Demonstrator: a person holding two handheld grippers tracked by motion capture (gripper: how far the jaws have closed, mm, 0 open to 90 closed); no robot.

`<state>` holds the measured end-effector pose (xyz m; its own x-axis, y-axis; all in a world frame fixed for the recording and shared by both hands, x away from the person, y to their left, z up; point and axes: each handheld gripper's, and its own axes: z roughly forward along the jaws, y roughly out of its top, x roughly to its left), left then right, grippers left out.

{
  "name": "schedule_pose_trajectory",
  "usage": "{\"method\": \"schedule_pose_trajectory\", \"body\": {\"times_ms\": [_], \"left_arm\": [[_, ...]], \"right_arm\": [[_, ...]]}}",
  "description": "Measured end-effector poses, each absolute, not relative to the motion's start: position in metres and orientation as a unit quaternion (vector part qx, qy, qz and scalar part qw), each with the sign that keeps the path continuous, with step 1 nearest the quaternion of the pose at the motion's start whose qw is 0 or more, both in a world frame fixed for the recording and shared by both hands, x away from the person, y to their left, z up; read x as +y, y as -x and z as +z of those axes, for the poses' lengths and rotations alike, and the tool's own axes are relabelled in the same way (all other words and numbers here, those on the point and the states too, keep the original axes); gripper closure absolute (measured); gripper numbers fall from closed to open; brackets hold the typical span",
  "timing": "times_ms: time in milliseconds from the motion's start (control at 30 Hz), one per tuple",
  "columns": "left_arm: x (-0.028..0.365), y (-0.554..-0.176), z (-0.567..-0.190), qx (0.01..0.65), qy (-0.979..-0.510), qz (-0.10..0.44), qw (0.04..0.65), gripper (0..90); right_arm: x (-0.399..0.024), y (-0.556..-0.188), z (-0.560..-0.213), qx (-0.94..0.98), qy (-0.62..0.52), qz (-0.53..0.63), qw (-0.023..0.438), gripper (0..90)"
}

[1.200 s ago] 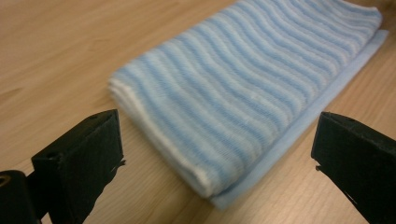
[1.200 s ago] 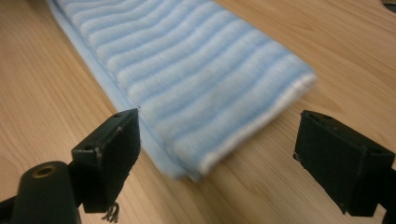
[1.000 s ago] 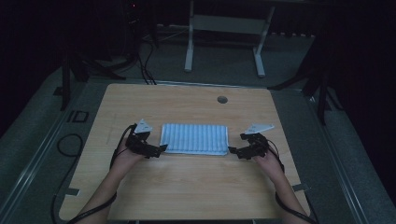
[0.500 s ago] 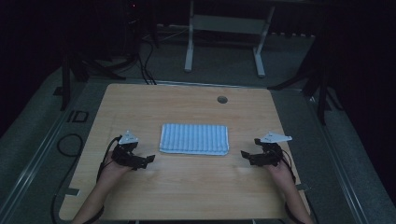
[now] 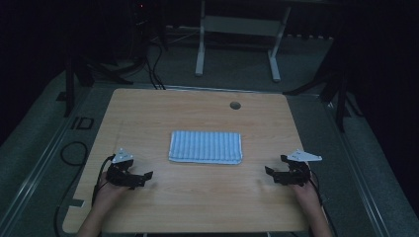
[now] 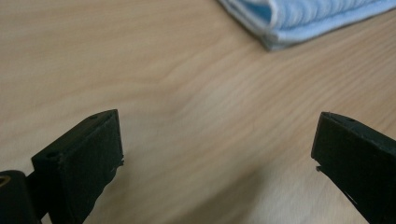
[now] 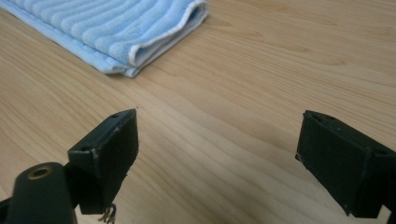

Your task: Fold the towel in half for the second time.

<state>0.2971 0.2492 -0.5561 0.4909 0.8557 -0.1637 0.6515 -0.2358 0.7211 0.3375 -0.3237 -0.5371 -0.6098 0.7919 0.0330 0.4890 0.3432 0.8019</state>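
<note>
Your left gripper [image 5: 143, 177] and right gripper [image 5: 271, 170] both gape wide, empty, resting well apart from the folded blue-and-white striped cloth [image 5: 206, 147] lying mid-table on the pale wooden tabletop [image 5: 197, 197].

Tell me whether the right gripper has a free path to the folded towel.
Probably yes: the right gripper is open, and bare table lies between it and the folded blue striped towel.

A lab-like recording room — bare wooden table [image 5: 148, 118], floor cables [image 5: 148, 69], stands around — dark beyond.
</note>
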Motion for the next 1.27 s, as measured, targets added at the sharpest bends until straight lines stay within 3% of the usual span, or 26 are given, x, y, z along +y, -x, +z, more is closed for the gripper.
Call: {"method": "schedule_pose_trajectory", "body": {"times_ms": [500, 667, 1267], "left_arm": [[0.273, -0.276, -0.553, 0.518, -0.738, 0.174, 0.396, 2.0], [0.275, -0.273, -0.551, 0.537, -0.707, 0.204, 0.412, 2.0], [0.281, -0.271, -0.551, 0.555, -0.683, 0.21, 0.426, 2.0]], "right_arm": [[-0.352, -0.313, -0.539, 0.76, -0.457, 0.404, 0.224, 12.4], [-0.361, -0.315, -0.539, 0.733, -0.493, 0.406, 0.234, 12.4], [-0.364, -0.318, -0.54, 0.717, -0.518, 0.396, 0.248, 12.5]]}}
